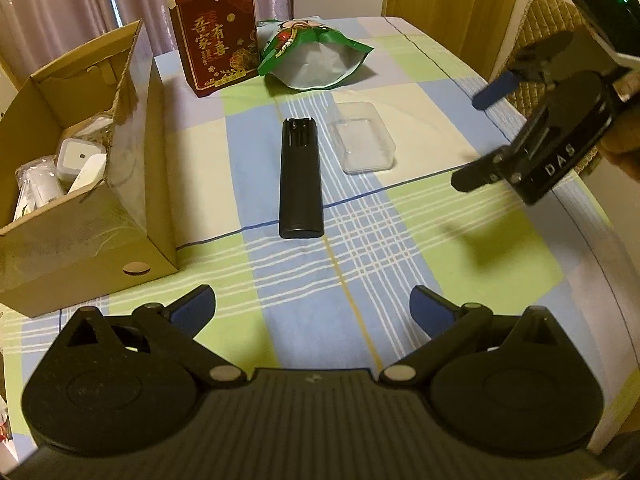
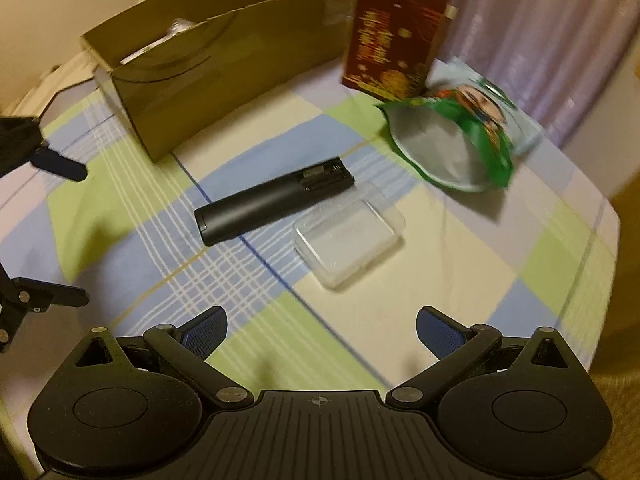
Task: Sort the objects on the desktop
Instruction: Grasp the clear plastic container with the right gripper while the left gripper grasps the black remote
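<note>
A black remote (image 1: 300, 178) (image 2: 272, 200) lies back side up in the middle of the checked tablecloth, its battery bay showing. A clear plastic case (image 1: 362, 142) (image 2: 348, 236) rests just right of it. Behind stand a red printed box (image 1: 218, 36) (image 2: 394, 36) and a green snack bag (image 1: 314, 54) (image 2: 460, 136). My left gripper (image 1: 312, 310) (image 2: 60, 232) hovers open in front of the remote, nothing between its fingers. My right gripper (image 2: 322, 334) (image 1: 476, 136) is open above the table's right side, short of the clear case.
An open cardboard box (image 1: 132, 184) (image 2: 224, 92) holding several white items (image 1: 68, 168) sits along the left of the table. A quilted chair back (image 1: 548, 28) stands beyond the far right edge. Curtains hang behind the table.
</note>
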Action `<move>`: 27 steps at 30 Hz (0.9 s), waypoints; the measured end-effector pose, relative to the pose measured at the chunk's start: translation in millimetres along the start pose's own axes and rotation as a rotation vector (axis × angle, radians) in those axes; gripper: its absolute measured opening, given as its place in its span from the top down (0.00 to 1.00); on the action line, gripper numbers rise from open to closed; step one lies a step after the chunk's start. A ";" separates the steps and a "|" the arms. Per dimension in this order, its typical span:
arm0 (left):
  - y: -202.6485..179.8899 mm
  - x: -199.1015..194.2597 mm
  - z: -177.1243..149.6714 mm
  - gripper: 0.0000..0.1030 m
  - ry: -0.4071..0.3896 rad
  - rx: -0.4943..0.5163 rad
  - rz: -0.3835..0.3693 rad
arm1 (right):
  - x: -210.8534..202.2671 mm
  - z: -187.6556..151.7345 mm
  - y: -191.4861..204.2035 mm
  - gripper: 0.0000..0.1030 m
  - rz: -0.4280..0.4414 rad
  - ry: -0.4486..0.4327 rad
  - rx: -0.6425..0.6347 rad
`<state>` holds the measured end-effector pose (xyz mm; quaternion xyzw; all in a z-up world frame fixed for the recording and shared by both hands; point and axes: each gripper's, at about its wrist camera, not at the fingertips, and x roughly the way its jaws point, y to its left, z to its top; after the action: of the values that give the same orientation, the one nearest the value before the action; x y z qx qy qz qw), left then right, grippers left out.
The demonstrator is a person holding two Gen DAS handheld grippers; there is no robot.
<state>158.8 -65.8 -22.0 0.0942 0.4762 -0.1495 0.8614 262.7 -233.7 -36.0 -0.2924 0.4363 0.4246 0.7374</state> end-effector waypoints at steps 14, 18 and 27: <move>-2.9 34.6 20.5 0.01 0.009 0.013 0.007 | 63.2 36.6 -25.3 0.00 0.109 0.065 -0.304; -3.3 45.9 26.9 0.01 0.008 0.021 0.005 | 80.2 46.5 -32.4 0.00 0.134 0.084 -0.367; -2.4 66.4 36.5 0.02 0.024 0.018 -0.018 | 102.5 63.5 -45.5 0.00 0.229 0.139 -0.398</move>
<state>220.2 -90.3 -59.2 0.0995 0.4861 -0.1604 0.8533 354.4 -166.1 -96.2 -0.4093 0.4239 0.5619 0.5806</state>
